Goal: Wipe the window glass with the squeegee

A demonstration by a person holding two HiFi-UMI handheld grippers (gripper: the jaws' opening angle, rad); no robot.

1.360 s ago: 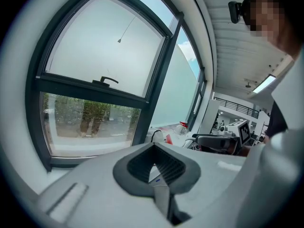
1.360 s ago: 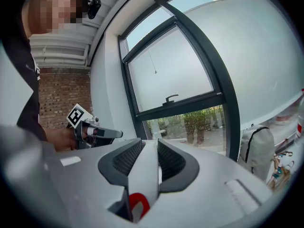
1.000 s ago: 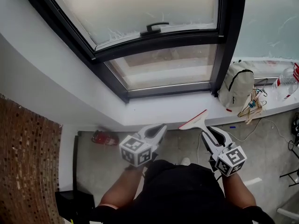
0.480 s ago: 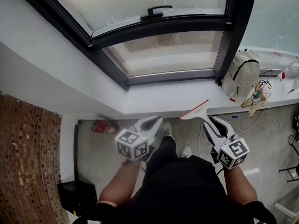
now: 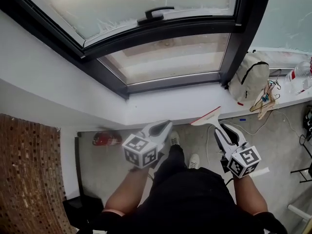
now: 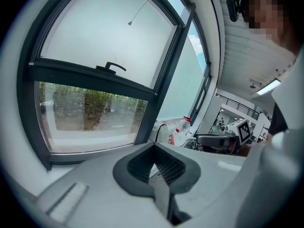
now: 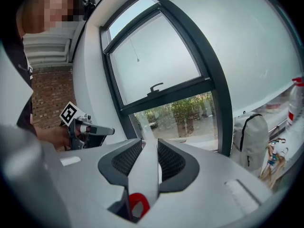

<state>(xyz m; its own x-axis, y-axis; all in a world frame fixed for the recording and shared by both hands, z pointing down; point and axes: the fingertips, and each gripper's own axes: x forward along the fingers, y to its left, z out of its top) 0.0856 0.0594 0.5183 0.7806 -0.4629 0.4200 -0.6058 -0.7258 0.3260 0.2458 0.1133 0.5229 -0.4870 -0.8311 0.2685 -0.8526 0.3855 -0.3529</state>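
The right claw (image 7: 149, 151) is clenched on the smooth handle of the squeegee (image 5: 205, 117). The tool looks light and stiff, probably with a soft blade edge, so the handle seems the sound hold. It is well apart from the window glass (image 5: 165, 57). The left claw (image 6: 154, 151) is closed on nothing.

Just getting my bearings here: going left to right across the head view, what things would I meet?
Brown mosaic surface → red object on the floor → left gripper → squeegee → backpack → plastic bottle.
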